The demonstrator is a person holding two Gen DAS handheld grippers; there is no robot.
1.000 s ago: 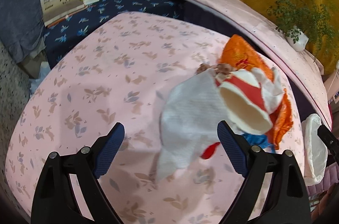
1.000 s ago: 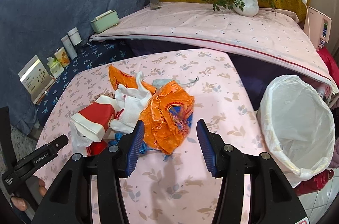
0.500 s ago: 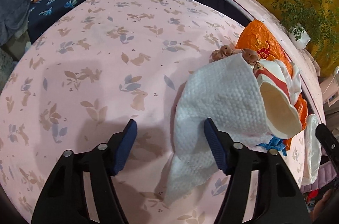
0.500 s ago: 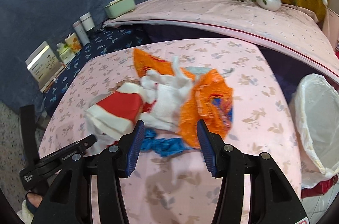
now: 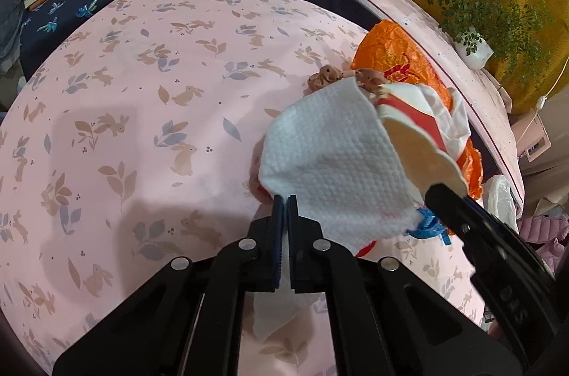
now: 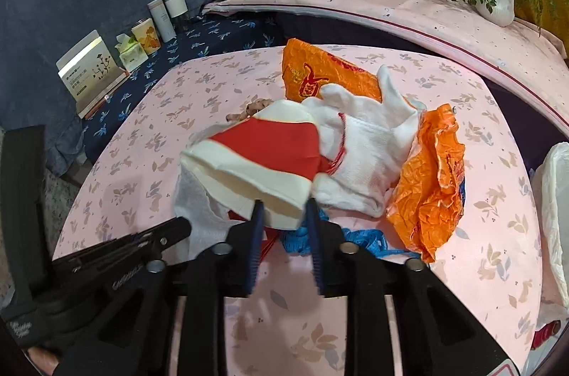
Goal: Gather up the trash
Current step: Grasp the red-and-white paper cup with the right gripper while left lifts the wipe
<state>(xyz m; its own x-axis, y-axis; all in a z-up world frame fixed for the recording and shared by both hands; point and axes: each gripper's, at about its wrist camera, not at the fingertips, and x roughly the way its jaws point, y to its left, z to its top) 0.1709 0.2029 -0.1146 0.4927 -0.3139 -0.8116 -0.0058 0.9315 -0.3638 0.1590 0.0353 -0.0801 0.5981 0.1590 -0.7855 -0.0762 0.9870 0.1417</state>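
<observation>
The trash pile lies on the pink rabbit-print tablecloth [image 5: 149, 112], toward the side nearest the white-lined bin [image 6: 553, 198].

1. Left gripper [image 5: 283, 208]: the 2 blue-padded fingers are pressed together on the near edge of the white textured paper towel [image 5: 330, 159]. The towel rises from the cloth and drapes over the pile's near side.
2. Right gripper [image 6: 282, 216]: the 2 fingers are partly closed, 1 on each side of the rim of the red-and-cream paper cup [image 6: 263, 159]. Whether the pads press the cup wall cannot be told.
3. The cup lies on its side, touching the towel and the white cloth glove [image 6: 366, 144].
4. Orange plastic bags [image 6: 426, 184] lie beside and behind the glove, on the bin side of the pile.
5. A blue crumpled strip [image 6: 359, 239] lies just under the cup and glove, at the pile's near edge.
6. Small brown scraps [image 5: 327, 77] touch the far edge of the towel.
</observation>
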